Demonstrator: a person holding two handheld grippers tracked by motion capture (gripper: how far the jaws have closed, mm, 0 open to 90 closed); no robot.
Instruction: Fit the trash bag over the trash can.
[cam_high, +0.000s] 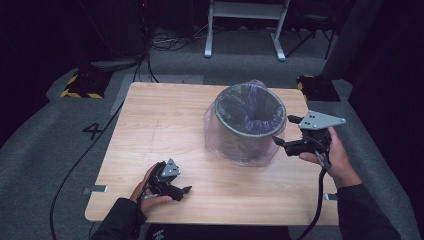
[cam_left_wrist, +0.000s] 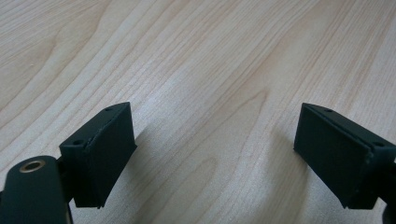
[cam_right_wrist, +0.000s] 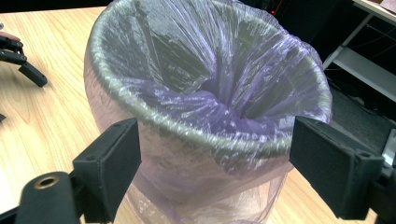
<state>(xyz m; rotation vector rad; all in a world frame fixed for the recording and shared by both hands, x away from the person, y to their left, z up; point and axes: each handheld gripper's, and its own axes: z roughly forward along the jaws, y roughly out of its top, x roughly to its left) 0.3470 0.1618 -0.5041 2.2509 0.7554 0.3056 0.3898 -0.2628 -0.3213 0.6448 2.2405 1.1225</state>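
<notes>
Lined bin sits just before the right hand-held gripper.

Bare tabletop left of the lined bin, sole obstacle, just before the right claw.

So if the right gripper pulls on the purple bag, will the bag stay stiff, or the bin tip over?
The purple bag looks thin and crinkled, so it is probably floppy and would stretch or slip rather than hold shape. It hangs loosely outside the bin, so it may slide off the rim. The bin looks light and tall, so a sideways pull might tip it.
</notes>
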